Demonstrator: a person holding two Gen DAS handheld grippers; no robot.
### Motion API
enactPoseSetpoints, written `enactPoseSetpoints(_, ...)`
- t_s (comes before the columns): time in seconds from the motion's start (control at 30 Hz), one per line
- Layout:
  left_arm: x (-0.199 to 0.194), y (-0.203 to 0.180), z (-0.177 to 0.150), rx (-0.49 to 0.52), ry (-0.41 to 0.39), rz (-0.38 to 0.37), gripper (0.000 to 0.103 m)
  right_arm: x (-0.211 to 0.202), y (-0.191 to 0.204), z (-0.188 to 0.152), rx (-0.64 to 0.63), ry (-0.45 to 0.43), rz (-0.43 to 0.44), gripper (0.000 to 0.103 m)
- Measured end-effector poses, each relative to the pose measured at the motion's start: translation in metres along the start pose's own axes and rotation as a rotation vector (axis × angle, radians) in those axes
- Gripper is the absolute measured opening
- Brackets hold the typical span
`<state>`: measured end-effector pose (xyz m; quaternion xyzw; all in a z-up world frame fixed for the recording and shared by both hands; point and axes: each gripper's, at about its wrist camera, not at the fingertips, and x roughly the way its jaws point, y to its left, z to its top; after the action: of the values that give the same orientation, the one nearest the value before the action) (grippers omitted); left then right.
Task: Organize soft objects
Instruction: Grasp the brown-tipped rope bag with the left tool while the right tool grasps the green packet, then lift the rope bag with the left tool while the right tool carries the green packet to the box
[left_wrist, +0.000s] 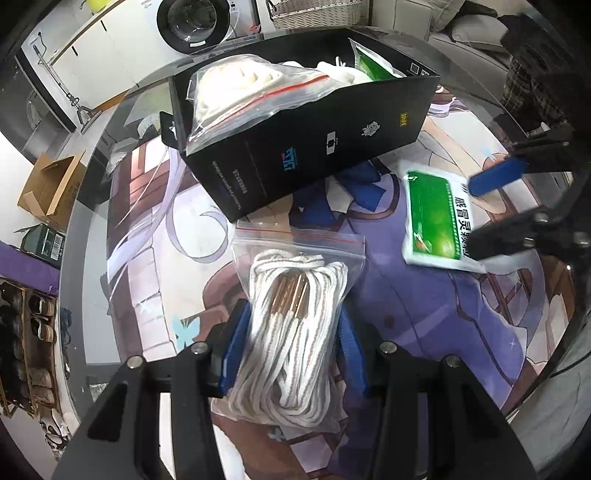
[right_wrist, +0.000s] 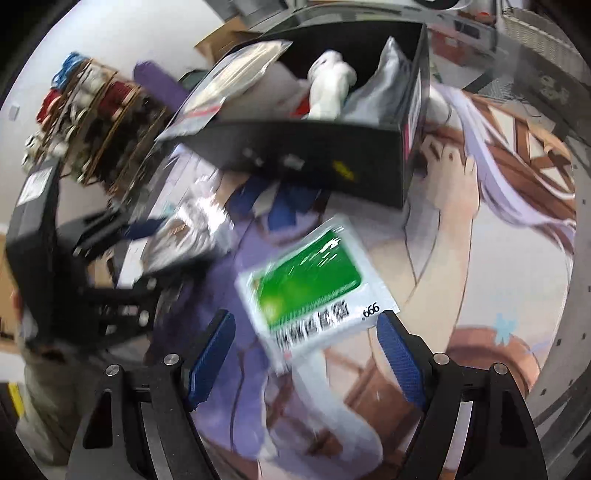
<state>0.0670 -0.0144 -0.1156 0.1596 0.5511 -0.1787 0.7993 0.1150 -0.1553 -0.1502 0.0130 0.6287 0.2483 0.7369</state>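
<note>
Left tool (left_wrist: 291, 328) (clamped) on rope bag (left_wrist: 295, 314)

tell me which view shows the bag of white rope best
The left wrist view: the bag of white rope sits sharp and centred, squeezed between the left gripper pads. The right wrist view shows it only as a blurred patch at left.

Zip bag (left_wrist: 295, 258): clear glossy plastic film, crinkled, holding white woven cord (left_wrist: 291, 343) with coppery metal tips. Green sachet (right_wrist: 310, 284): glossy printed foil or plastic. Black box (left_wrist: 314, 140): matt cardboard, printed. Gripper pads (right_wrist: 400, 362): blue, ribbed texture, on matt black plastic fingers. Table mat (left_wrist: 424, 314): smooth printed surface. Basket (left_wrist: 314, 14): woven wicker.
</note>
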Motion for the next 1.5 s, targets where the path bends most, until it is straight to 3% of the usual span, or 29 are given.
enactPoseSetpoints(0.1,0.002,0.000,0.002,0.003,0.000,0.008,0.047,0.007,0.011,0.015,-0.005,-0.044,-0.076,0.082)
enactPoseSetpoints(0.17,0.002,0.000,0.001,0.004,-0.002,0.010,0.047,0.014,0.021,0.019,-0.022,-0.059,-0.108,0.089)
enactPoseSetpoints(0.23,0.001,0.002,-0.001,-0.005,-0.003,0.002,0.048,0.023,0.036,0.023,-0.091,-0.067,-0.189,0.089)
enactPoseSetpoints(0.3,0.000,0.004,-0.004,-0.009,-0.011,-0.003,0.049,0.033,0.052,0.017,-0.214,-0.071,-0.312,0.081)
enactPoseSetpoints(0.37,0.000,0.006,-0.007,-0.016,-0.022,-0.009,0.050,0.032,0.064,0.010,-0.289,-0.090,-0.315,0.058)
enactPoseSetpoints(0.47,-0.001,0.003,-0.010,-0.004,-0.029,-0.004,0.060,0.025,0.067,0.002,-0.333,-0.078,-0.347,0.047)
enactPoseSetpoints(0.5,-0.001,0.002,-0.010,0.003,-0.028,-0.001,0.065,0.022,0.064,-0.001,-0.341,-0.081,-0.351,0.047)
enactPoseSetpoints(0.63,-0.004,-0.008,-0.006,0.025,-0.033,-0.003,0.065,0.012,0.047,-0.002,-0.263,-0.085,-0.296,0.047)
enactPoseSetpoints(0.83,-0.013,-0.015,-0.001,0.035,-0.073,0.008,0.065,0.002,0.031,-0.015,-0.221,-0.060,-0.236,0.074)
enactPoseSetpoints(0.9,-0.015,-0.013,-0.001,0.025,-0.071,0.001,0.067,-0.004,0.023,-0.022,-0.204,-0.039,-0.202,0.075)
enactPoseSetpoints(0.97,-0.015,-0.010,-0.002,0.017,-0.067,0.002,0.079,-0.001,0.023,-0.032,-0.207,-0.031,-0.193,0.078)
enactPoseSetpoints(1.07,-0.014,-0.004,-0.005,0.021,-0.065,0.004,0.079,-0.001,0.024,-0.040,-0.214,-0.037,-0.204,0.077)
enactPoseSetpoints(1.1,-0.012,-0.004,-0.007,0.023,-0.057,0.001,0.079,0.000,0.027,-0.043,-0.244,-0.044,-0.231,0.073)
enactPoseSetpoints(1.17,-0.007,-0.003,-0.008,0.011,-0.043,0.012,0.079,0.007,0.041,-0.044,-0.318,-0.055,-0.281,0.053)
enactPoseSetpoints(1.23,-0.003,0.000,-0.008,0.004,-0.033,0.025,0.079,0.008,0.049,-0.047,-0.327,-0.053,-0.257,0.036)
enactPoseSetpoints(1.3,-0.001,0.000,-0.007,0.007,-0.028,0.031,0.079,0.006,0.051,-0.048,-0.333,-0.050,-0.255,0.033)
enactPoseSetpoints(1.37,0.002,0.000,-0.008,0.015,-0.020,0.046,0.075,0.004,0.052,-0.049,-0.341,-0.053,-0.262,0.030)
enactPoseSetpoints(1.4,0.002,0.000,-0.007,0.016,-0.027,0.049,0.068,0.003,0.054,-0.049,-0.342,-0.053,-0.263,0.030)
enactPoseSetpoints(1.43,0.000,0.001,-0.006,0.010,-0.031,0.051,0.047,0.003,0.056,-0.049,-0.346,-0.052,-0.265,0.030)
enactPoseSetpoints(1.5,-0.001,0.002,-0.007,-0.001,-0.032,0.053,0.041,0.001,0.056,-0.051,-0.341,-0.053,-0.260,0.029)
